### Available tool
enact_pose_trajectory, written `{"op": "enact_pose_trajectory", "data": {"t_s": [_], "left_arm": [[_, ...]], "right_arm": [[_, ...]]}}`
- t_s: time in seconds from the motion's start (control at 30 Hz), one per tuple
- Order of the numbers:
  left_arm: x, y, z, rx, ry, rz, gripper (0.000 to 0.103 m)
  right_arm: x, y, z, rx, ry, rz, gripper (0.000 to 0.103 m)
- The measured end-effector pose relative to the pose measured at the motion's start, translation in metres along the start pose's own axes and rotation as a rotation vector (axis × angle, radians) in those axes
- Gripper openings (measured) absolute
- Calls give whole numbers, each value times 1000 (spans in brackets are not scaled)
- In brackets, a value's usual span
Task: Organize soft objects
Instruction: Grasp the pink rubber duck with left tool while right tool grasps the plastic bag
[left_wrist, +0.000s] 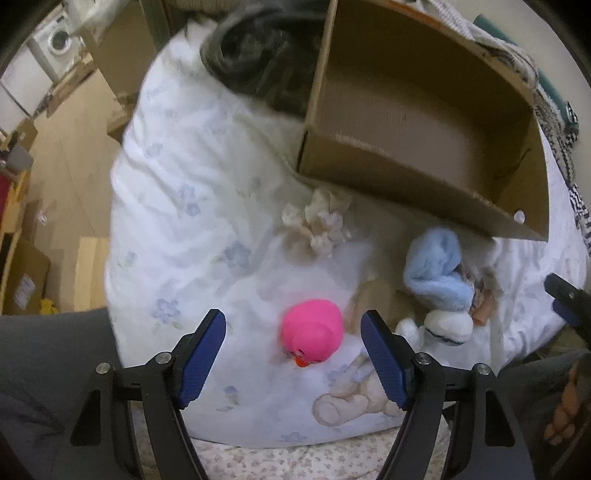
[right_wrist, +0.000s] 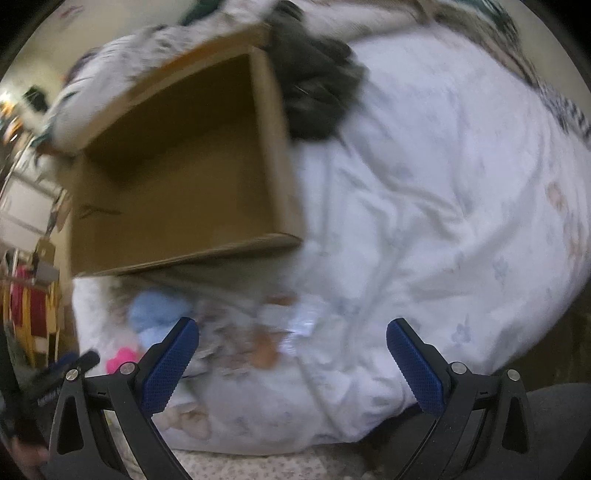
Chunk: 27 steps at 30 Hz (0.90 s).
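Note:
A pink rubber duck (left_wrist: 312, 330) lies on the white floral duvet (left_wrist: 192, 229), between the fingers of my left gripper (left_wrist: 293, 317). The jaws stand open and the pads do not touch the duck. A cream ruffled fabric piece (left_wrist: 321, 221) lies just in front of the open cardboard box (left_wrist: 388, 184). A light blue and white plush (left_wrist: 436, 266) sits to the right of the duck. My right gripper (right_wrist: 291, 323) is open over the duvet with nothing held; a blurred brownish toy (right_wrist: 266, 350) lies under it. In the right wrist view the blue plush (right_wrist: 155, 314) and the duck (right_wrist: 122, 360) are at lower left.
The box (right_wrist: 273, 147) is bare inside. A black fuzzy item (left_wrist: 251, 59) lies behind it on the bed. Grey trouser legs (left_wrist: 44, 362) frame the near edge. Wooden floor with boxes (left_wrist: 26, 280) and a washing machine (left_wrist: 55, 40) lie to the left.

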<state>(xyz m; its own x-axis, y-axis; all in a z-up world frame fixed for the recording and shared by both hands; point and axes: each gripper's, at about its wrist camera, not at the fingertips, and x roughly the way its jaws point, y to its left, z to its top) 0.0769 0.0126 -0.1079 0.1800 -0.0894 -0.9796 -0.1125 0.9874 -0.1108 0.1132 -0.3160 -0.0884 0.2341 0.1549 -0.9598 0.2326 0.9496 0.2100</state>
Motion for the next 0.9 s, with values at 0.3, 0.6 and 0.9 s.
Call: {"op": "enact_pose_trajectory", "data": {"t_s": [0.3, 0.6, 0.9], "left_arm": [[34, -6, 1, 7, 89, -30, 54], [43, -7, 6, -5, 110, -42, 34], [25, -4, 9, 13, 69, -37, 25]], "right_arm": [[54, 9, 9, 14, 136, 93, 81], [76, 23, 15, -40, 160, 42, 40], [62, 27, 10, -64, 99, 47, 24]]}}
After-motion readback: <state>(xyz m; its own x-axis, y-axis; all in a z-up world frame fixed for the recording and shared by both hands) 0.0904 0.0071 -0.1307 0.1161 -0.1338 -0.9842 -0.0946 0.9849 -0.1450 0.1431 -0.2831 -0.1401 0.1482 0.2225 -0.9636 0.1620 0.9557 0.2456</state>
